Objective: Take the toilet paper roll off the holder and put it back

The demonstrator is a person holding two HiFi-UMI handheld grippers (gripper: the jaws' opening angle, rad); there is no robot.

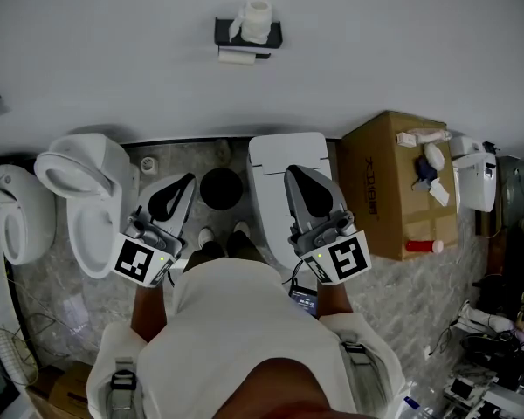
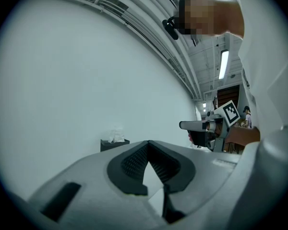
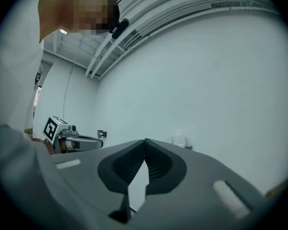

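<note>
A white toilet paper roll [image 1: 258, 20] is seen resting on a black wall-mounted holder [image 1: 221, 31], while the left gripper [image 1: 189, 179] and right gripper [image 1: 293, 172], both closed on nothing, are held level and well short of it, probably approaching or withdrawing.

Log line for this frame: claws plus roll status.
left claw: shut, empty | right claw: shut, empty | toilet paper roll: upright on wall holder, no claw near it

White TP roll [image 1: 237, 57] horizontal under black wall holder [image 1: 271, 33], 2nd roll [image 1: 258, 17] upright on top
</note>
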